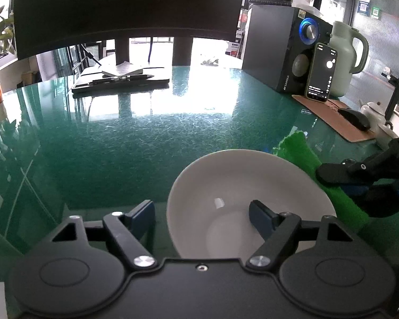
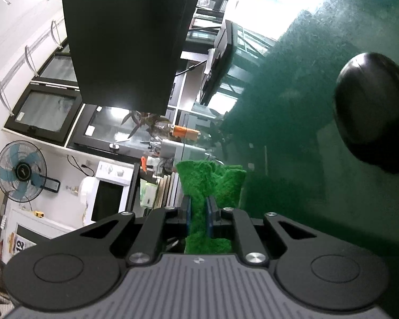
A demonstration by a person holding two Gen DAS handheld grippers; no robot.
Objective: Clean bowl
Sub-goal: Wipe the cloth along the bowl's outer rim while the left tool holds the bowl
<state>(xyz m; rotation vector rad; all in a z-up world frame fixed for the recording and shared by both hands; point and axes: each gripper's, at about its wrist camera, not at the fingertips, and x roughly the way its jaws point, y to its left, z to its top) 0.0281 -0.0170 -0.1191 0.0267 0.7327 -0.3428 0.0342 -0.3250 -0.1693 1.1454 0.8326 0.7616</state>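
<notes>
A white bowl (image 1: 242,199) stands on the green glass table (image 1: 146,143) in the left wrist view. My left gripper (image 1: 202,212) is open, its jaws straddling the bowl's near-left rim: one finger outside, the other inside the bowl. A green cloth (image 1: 306,156) lies against the bowl's right side. My right gripper (image 1: 340,175) comes in from the right and is shut on that cloth. In the right wrist view, rolled sideways, the cloth (image 2: 210,183) is pinched between the blue pads of my right gripper (image 2: 198,212). The bowl does not show there.
A dark monitor (image 1: 127,10) and a black folder with pens (image 1: 122,79) stand at the back. A speaker (image 1: 282,50), a phone (image 1: 321,73), a pale jug (image 1: 345,55), a mouse (image 1: 355,118) on a brown mat and a teapot (image 1: 373,109) crowd the right side.
</notes>
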